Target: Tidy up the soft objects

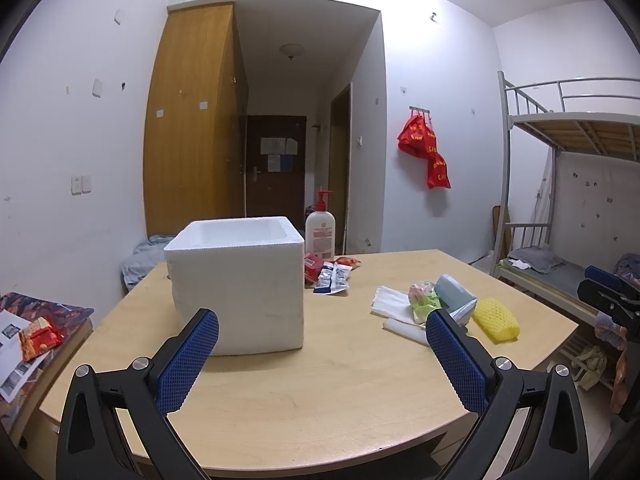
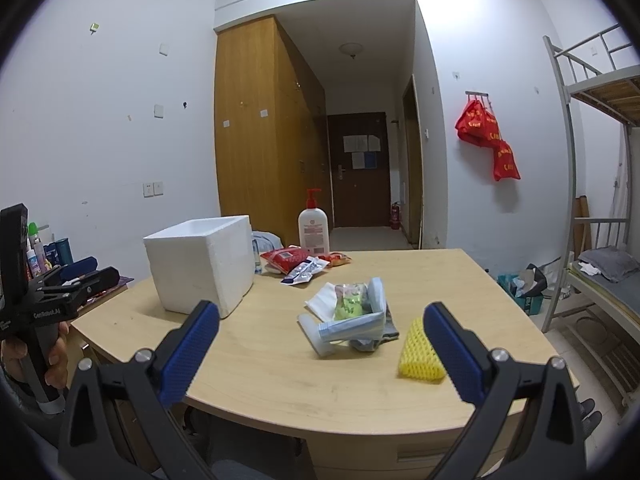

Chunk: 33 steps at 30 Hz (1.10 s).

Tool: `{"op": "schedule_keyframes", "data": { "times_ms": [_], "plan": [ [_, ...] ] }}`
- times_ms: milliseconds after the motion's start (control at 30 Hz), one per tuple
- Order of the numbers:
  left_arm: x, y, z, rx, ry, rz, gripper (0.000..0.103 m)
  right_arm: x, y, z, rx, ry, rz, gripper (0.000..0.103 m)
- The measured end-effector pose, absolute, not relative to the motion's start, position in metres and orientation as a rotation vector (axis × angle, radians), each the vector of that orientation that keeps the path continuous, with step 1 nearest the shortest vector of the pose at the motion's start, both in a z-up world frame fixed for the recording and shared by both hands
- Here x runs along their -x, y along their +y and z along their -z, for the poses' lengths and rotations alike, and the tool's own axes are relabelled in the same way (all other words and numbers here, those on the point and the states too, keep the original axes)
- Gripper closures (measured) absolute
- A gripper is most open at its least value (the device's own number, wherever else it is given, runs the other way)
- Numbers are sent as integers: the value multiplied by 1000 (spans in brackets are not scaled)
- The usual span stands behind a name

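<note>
A white foam box (image 1: pixel 236 284) (image 2: pixel 200 264), open at the top, stands on the left of the wooden table (image 1: pixel 320 392) (image 2: pixel 320 380). To its right lies a pile: a yellow foam net (image 1: pixel 496 319) (image 2: pixel 420 354), a green-and-pink packet (image 1: pixel 423 300) (image 2: pixel 351 301), a pale blue pack (image 1: pixel 455 294) (image 2: pixel 360 326) and white cloth (image 1: pixel 390 302) (image 2: pixel 322 300). My left gripper (image 1: pixel 322 332) hovers open over the table's near edge, in front of the box. My right gripper (image 2: pixel 322 320) is open too, above the near edge facing the pile. Neither holds anything.
A pump bottle (image 1: pixel 320 230) (image 2: pixel 314 228) and red and blue snack packets (image 1: pixel 326 272) (image 2: pixel 298 264) sit at the table's back. A side desk (image 1: pixel 36 328) with papers lies left. A bunk bed (image 1: pixel 568 184) stands right. A hand (image 2: pixel 24 356) holds the left gripper's handle.
</note>
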<state>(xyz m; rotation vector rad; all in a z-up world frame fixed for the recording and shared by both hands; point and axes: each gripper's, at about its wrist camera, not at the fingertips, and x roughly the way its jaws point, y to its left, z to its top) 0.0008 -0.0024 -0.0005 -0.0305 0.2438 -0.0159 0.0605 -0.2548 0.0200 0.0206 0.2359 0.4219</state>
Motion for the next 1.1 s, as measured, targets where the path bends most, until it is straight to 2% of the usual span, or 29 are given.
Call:
{"op": "schedule_keyframes", "data": {
  "times_ms": [1100],
  "plan": [
    [-2,-6,1,13,243,17,0,-60,-254,-20,-28,237,-427,0]
  ]
}}
